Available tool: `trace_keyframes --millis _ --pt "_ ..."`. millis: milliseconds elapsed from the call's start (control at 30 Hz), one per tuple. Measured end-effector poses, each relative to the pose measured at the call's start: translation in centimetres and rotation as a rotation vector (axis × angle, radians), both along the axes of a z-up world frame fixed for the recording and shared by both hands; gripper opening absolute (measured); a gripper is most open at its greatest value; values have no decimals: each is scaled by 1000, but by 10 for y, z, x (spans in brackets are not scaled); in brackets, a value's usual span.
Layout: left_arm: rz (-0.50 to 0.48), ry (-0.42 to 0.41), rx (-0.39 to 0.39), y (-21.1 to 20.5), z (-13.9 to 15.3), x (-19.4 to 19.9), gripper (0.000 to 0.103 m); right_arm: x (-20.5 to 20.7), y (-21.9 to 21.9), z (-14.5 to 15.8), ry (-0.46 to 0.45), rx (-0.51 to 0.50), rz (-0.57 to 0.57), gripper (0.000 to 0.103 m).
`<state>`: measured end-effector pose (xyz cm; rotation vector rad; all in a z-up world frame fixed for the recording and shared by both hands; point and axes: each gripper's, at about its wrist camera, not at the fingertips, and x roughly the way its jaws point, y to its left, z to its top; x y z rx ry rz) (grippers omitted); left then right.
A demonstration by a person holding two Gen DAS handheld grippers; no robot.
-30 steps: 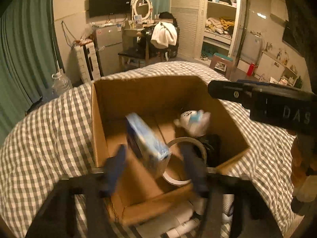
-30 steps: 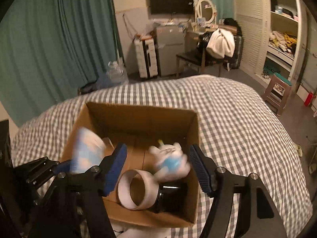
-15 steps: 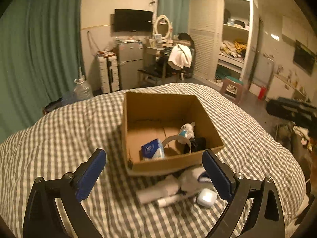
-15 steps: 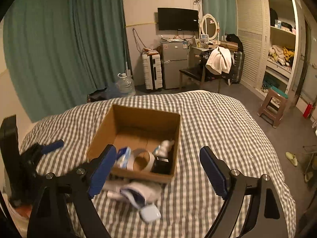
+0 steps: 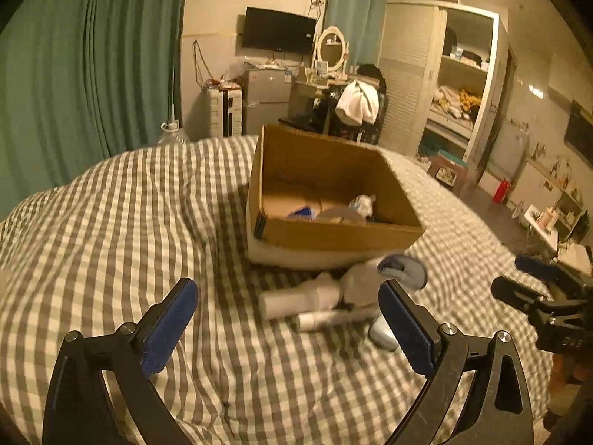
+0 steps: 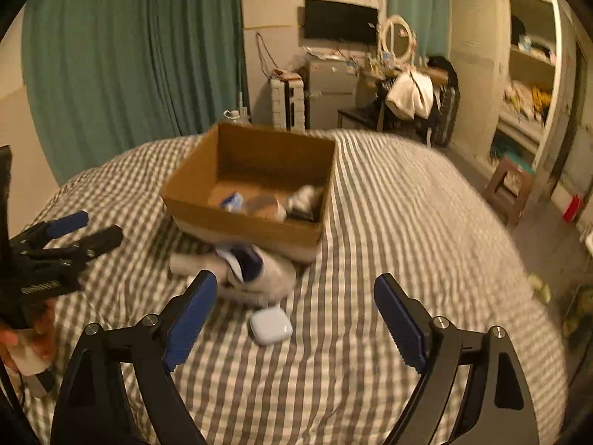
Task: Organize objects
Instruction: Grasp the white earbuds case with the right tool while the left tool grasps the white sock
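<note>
An open cardboard box (image 5: 333,235) (image 6: 241,218) sits on the checked bed. Inside lie a blue-white packet (image 6: 231,200), a tape roll (image 6: 265,205), a white plush toy (image 5: 363,202) and a dark item. In front of the box lie a white-and-blue sock bundle (image 6: 259,267) (image 5: 370,282), a white tube (image 5: 292,302), a thin white stick (image 5: 330,319) and a small white earbud case (image 6: 270,324) (image 5: 381,332). My left gripper (image 5: 289,326) is open and empty, low over the bed before these items. My right gripper (image 6: 294,317) is open and empty, above the case.
The checked duvet (image 5: 129,222) covers the whole bed. The other gripper shows at the right edge in the left wrist view (image 5: 541,296) and at the left edge in the right wrist view (image 6: 55,244). Green curtains, a fridge and a wardrobe stand beyond the bed.
Both grippers let their objects drop into the box, then pulled back and down away from it. They now hover open over the loose items in front of the box.
</note>
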<state>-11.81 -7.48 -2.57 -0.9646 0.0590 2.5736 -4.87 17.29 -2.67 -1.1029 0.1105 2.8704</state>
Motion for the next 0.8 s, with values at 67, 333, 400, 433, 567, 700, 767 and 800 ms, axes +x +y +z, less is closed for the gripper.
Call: trace_keyframes --millis 67,333,400,433,567,700,767,800 --pt "9 -15 -9 2 -10 -2 101 -1 9 -26 -33 -43 -4 87" --pt "-9 -112 -90 18 -53 -15 101 -29 8 -91 -133 -89 35 87" --pt "-15 -128 -107 22 -60 -17 101 -38 2 -100 -148 -84 52 87" --pt "-13 -135 -111 22 -63 -19 101 -44 -1 -106 -155 -88 65 87" --pt "-1 -175 -101 22 -72 -25 101 -61 -11 -127 -188 -58 96 87" --pt "11 -207 -112 24 -83 -31 101 -74 -19 -148 -217 -44 117 77" --pt "16 -206 -128 27 -87 -34 101 -80 -22 -157 -226 -45 126 73" --pt "18 -204 -138 28 -90 -36 101 -81 -24 -160 -225 -31 129 68"
